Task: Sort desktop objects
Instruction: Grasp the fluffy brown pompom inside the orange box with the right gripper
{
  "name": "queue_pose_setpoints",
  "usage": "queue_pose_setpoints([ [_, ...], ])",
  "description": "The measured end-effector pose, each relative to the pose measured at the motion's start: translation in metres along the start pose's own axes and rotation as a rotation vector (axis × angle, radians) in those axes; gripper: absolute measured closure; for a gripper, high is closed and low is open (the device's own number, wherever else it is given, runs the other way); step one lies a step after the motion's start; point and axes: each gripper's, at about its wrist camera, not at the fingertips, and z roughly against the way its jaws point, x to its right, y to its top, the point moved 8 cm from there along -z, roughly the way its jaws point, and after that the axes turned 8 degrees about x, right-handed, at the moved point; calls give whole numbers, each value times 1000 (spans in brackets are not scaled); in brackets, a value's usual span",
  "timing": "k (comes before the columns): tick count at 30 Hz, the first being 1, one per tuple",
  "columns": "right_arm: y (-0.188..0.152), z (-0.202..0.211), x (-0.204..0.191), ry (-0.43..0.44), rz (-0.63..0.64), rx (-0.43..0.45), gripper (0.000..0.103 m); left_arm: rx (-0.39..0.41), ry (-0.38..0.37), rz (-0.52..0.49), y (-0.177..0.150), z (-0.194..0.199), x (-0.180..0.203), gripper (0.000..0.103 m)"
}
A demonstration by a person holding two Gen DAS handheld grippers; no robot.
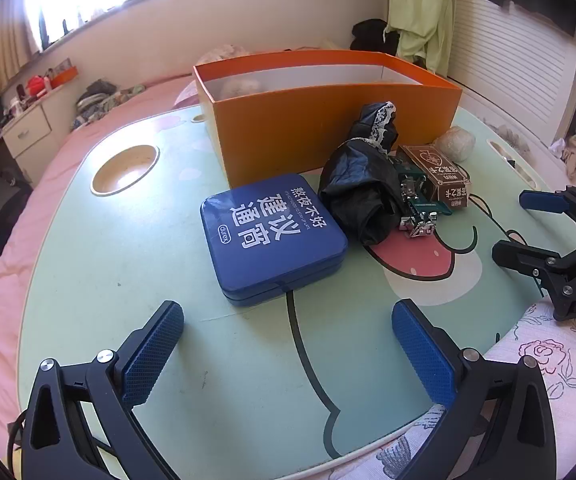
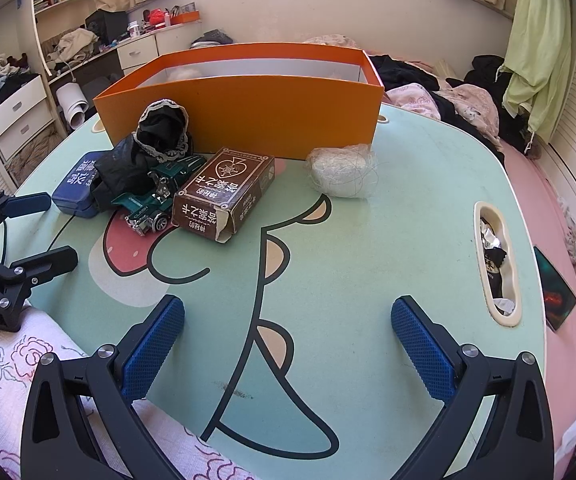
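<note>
From the left wrist, the left claw (image 1: 288, 344) stands wide over the pale green worktop (image 1: 127, 280), nothing between its blue pads. Just ahead lies a blue tin (image 1: 273, 238), flat and closed, beside a crumpled black cloth (image 1: 362, 188) that leans against the orange box (image 1: 328, 120). The right claw (image 1: 528, 224) shows at the right edge. From the right wrist, the right claw (image 2: 288, 340) is likewise spread wide and empty over bare worktop. Farther off, a brown card box (image 2: 223, 194) touches a green toy car (image 2: 155, 200), and a wrapped white bundle (image 2: 342, 174) sits apart near the orange box.
</note>
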Motion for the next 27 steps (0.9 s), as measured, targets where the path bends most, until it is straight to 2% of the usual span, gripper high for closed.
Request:
queue_pose_setpoints([
  [11, 0, -1, 2, 5, 5, -23, 0, 3, -1, 3, 2, 2, 5, 0],
  [13, 5, 3, 0, 40, 0, -27, 4, 5, -2, 2, 2, 2, 5, 0],
  [14, 10, 5, -1, 57, -7, -21, 9, 6, -2, 2, 2, 2, 5, 0],
  [18, 52, 21, 2, 166, -91, 27, 26, 7, -2, 2, 2, 2, 5, 0],
  [20, 82, 21, 6, 186, -122, 43, 34, 7, -2, 2, 2, 2, 6, 0],
  [21, 97, 18, 9, 177, -127, 47, 41, 7, -2, 2, 2, 2, 6, 0],
  [23, 127, 3, 14, 127, -115, 34, 48, 8, -3, 2, 2, 2, 6, 0],
  [27, 158, -51, 18, 51, -92, -69, 49, 11, -4, 1, 3, 2, 7, 0],
])
